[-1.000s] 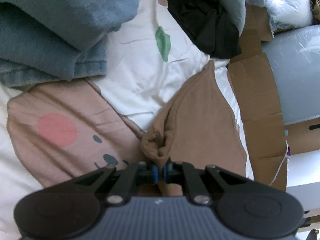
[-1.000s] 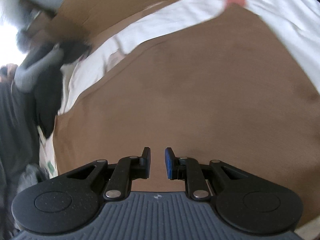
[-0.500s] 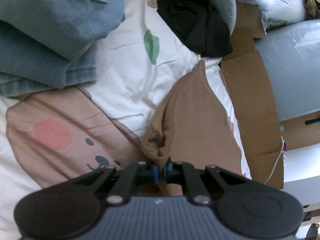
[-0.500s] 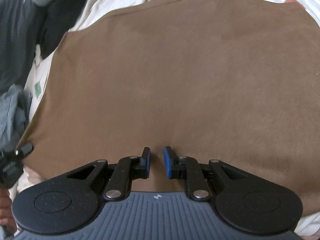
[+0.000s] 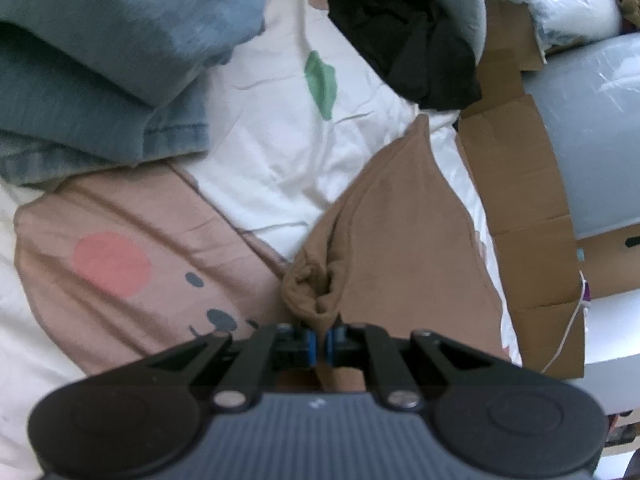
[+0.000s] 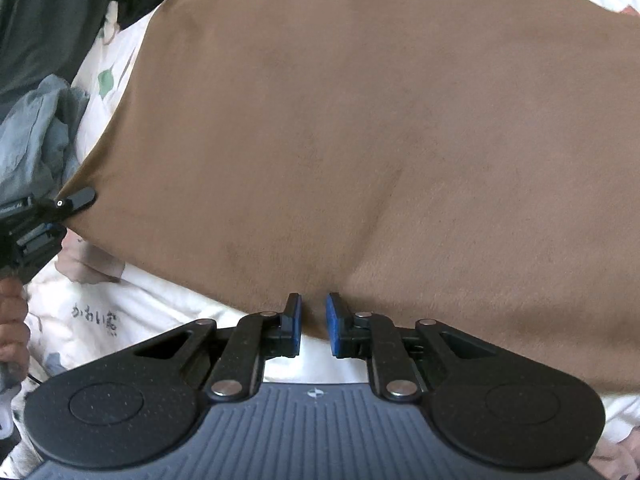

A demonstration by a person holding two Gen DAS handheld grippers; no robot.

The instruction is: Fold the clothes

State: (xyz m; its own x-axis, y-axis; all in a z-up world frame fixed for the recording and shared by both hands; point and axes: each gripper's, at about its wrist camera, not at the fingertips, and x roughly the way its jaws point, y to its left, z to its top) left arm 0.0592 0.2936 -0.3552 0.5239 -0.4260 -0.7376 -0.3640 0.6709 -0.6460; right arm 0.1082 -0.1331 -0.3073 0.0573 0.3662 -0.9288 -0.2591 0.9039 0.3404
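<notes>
The left claw [image 5: 319, 340] is pinching a bunched corner of the soft brown cloth garment [image 5: 400, 248], which is lying spread on the white printed bed sheet [image 5: 272, 128]. The right claw [image 6: 313, 322] is sitting loose, its blue pads apart over the near edge. To fold well, it should be gripping that edge firmly, lifting both corners evenly, and steering clear of the blue denim pile [image 5: 100, 60].

Left gripper [image 5: 319, 340] clamped on brown garment [image 5: 404, 248] corner — bunched above bedsheet [image 5: 272, 128].
</notes>
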